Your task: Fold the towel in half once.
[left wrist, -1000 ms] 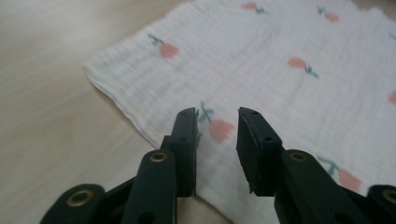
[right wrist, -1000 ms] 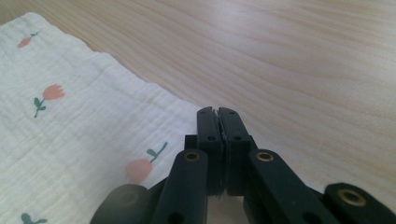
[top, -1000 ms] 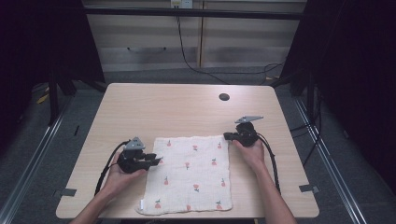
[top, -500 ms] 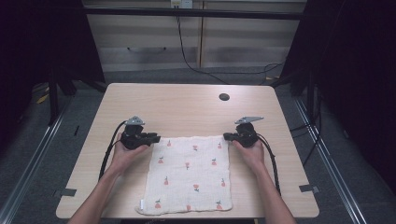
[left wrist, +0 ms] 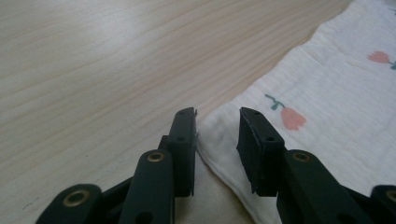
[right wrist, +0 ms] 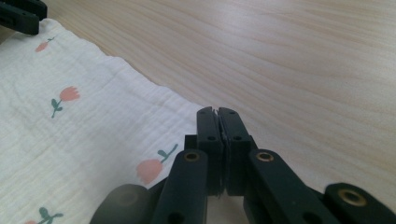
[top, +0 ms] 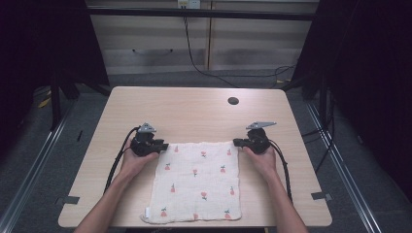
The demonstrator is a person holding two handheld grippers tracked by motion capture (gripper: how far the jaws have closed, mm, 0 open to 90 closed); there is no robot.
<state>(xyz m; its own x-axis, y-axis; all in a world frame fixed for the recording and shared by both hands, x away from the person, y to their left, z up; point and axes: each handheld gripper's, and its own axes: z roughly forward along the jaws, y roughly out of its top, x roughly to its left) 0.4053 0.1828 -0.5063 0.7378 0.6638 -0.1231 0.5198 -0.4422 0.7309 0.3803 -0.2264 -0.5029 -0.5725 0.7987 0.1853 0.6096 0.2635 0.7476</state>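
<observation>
A white cloth (top: 197, 182) printed with small pink tulips lies spread flat on the near half of the wooden table (top: 194, 111). My left gripper (top: 164, 145) sits at the cloth's far left corner. In the left gripper view it (left wrist: 217, 116) is open, with the cloth (left wrist: 327, 93) corner lying between its jaws. My right gripper (top: 237, 142) rests at the far right corner. In the right gripper view it (right wrist: 218, 112) is shut, a thin edge of the cloth (right wrist: 70, 130) pinched in it. The left gripper (right wrist: 21, 14) shows far off there.
A dark round hole (top: 233, 101) sits in the table's far right part. Black cables trail from both grippers along the person's forearms. Grey tape marks (top: 320, 195) lie near the table's side edges. The far half of the table is bare wood.
My left gripper has moved forward along the cloth's left edge to its far left corner. The right gripper has stayed at the far right corner.
</observation>
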